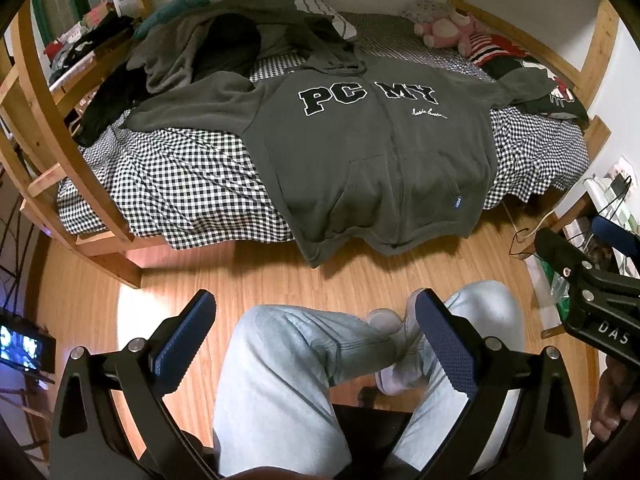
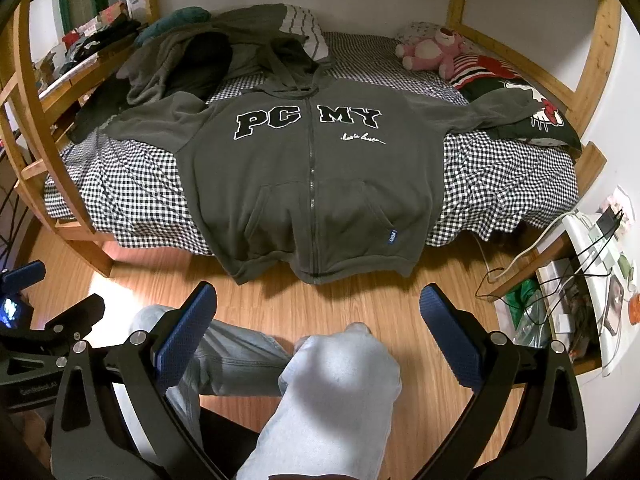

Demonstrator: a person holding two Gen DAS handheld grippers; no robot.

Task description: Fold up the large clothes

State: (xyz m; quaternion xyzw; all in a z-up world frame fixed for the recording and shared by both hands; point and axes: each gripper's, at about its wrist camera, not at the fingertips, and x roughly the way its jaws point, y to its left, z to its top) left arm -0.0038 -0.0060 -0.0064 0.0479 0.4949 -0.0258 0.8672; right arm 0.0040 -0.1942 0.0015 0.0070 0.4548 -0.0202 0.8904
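Observation:
A dark green zip hoodie (image 1: 368, 152) with "PC MY" letters lies face up, spread flat on the checked bed, sleeves out to both sides and its hem hanging over the front edge; it also shows in the right wrist view (image 2: 312, 184). My left gripper (image 1: 316, 332) is open and empty, held low over the person's knees, well short of the hoodie. My right gripper (image 2: 318, 324) is open and empty too, at about the same distance. The right gripper also shows at the right edge of the left wrist view (image 1: 592, 280).
A heap of other dark clothes (image 1: 208, 52) lies at the bed's back left. A pink plush toy (image 2: 432, 50) and a pillow (image 2: 520, 100) sit at the right. Wooden bed posts (image 1: 48, 120) stand left. A shelf with cables (image 2: 580, 276) is at the right. Wooden floor (image 2: 360, 296) lies between me and the bed.

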